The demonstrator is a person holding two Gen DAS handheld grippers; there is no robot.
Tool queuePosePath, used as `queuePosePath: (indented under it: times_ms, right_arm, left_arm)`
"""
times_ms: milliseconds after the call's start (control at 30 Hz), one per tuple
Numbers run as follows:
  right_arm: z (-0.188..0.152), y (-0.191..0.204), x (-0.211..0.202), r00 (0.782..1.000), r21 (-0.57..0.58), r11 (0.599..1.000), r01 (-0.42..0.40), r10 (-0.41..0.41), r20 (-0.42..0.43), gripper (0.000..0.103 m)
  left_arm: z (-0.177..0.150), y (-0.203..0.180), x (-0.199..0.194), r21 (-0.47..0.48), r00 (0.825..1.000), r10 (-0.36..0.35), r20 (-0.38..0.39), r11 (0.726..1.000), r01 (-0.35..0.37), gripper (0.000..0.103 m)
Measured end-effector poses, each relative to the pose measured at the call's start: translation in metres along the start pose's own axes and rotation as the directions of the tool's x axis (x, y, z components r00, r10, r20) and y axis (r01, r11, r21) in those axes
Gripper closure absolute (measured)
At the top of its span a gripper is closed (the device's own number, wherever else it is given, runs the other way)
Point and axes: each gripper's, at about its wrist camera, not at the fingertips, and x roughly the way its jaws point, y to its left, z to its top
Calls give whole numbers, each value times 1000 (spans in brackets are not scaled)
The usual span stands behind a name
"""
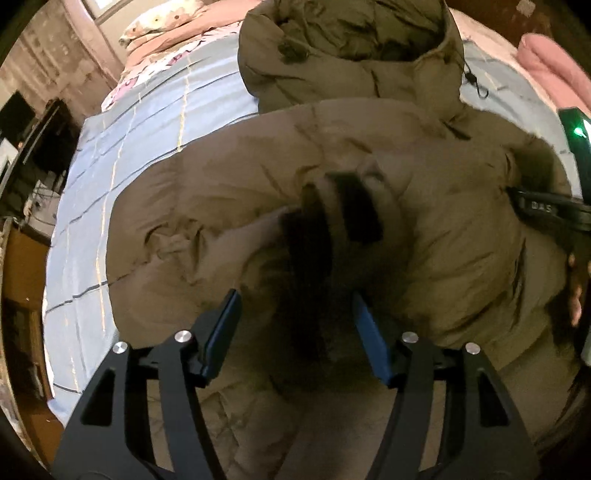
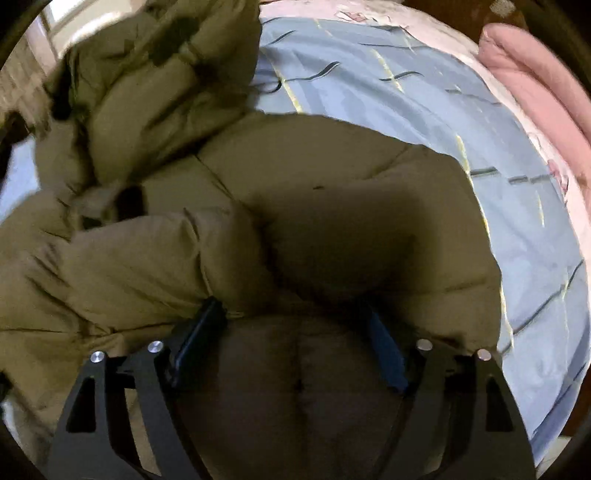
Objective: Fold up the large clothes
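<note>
Right now, in the left wrist view, we see a puffy olive coat (image 1: 369, 206) lying on a bed with a blue checked sheet (image 1: 129, 155). Its hood (image 1: 351, 48) lies at the far end, toward the pillow (image 1: 162, 18), so we judge its long axis to run from the near edge of the bed up toward the pillow, hood end away from us. A black cuff (image 1: 354, 210) sits on top of the body, which suggests a sleeve is already laid across. Our left hand-held gripper (image 1: 295, 328) hangs above the coat with its blue pads apart and nothing between them. At the right edge the other device (image 1: 554, 210) shows.

From the right wrist view, our right hand-held gripper (image 2: 295, 332) is low over the coat (image 2: 332, 229), its pads spread wide. Padded fabric bulges up between them, but the view is dark and we cannot tell for certain whether they press on it; it looks unclamped.

We expect the coat to be light for its bulk, soft, springy and somewhat slick, so a fold may puff back. Hold is best taken at a seam, the hem or a cuff, with a deep bite.
</note>
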Motion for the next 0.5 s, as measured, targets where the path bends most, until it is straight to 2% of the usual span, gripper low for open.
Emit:
queuePosePath:
  times_ms: [67,133,167,233,267,300,333,367,400,433,467,500]
  right_arm:
    - [-2,10,-2,998,-54,997,57,-56,14,20]
    - [-3,10,-16,997,-31,997,73,-72,14,21]
    - [-5,9,-31,998,8,999,48,-49,42,21]
    - [-7,12,-59,991,45,997,-63,57,121,21]
    - [-10,21,-74,980,25,991,-128,122,157,21]
    - [-10,27,-80,975,-1,989,-149,147,165,21]
    - [-13,47,-83,976,-78,985,-154,164,141,21]
    - [-17,67,-76,985,-164,976,-141,155,73,19]
    - [-25,88,-58,991,-266,955,-134,128,-39,18]
    - [-33,100,-45,990,-314,941,-124,98,-98,18]
    - [-39,104,-37,992,-332,938,-103,72,-106,18]
    - [-42,103,-38,995,-311,946,-92,73,-75,17]
  left_arm:
    - [0,1,0,4,1000,14,5,1000,-14,39]
    - [1,4,-1,-14,1000,16,2,1000,-16,38]
    - [2,9,-1,-32,1000,12,-1,999,-12,38]
    - [5,16,-4,-67,1000,-3,0,998,3,37]
    - [6,19,-6,-78,1000,-6,3,997,6,37]
    - [8,22,-10,-93,1000,-5,12,996,6,37]
    - [10,25,-14,-105,1000,0,24,995,3,37]
    - [10,28,-21,-112,999,9,36,994,-5,36]
    - [9,28,-28,-117,999,17,47,993,-11,35]
    - [9,30,-35,-124,998,20,63,992,-12,33]
    - [9,34,-43,-130,996,15,82,991,-4,28]
    - [10,37,-49,-136,995,10,97,991,3,24]
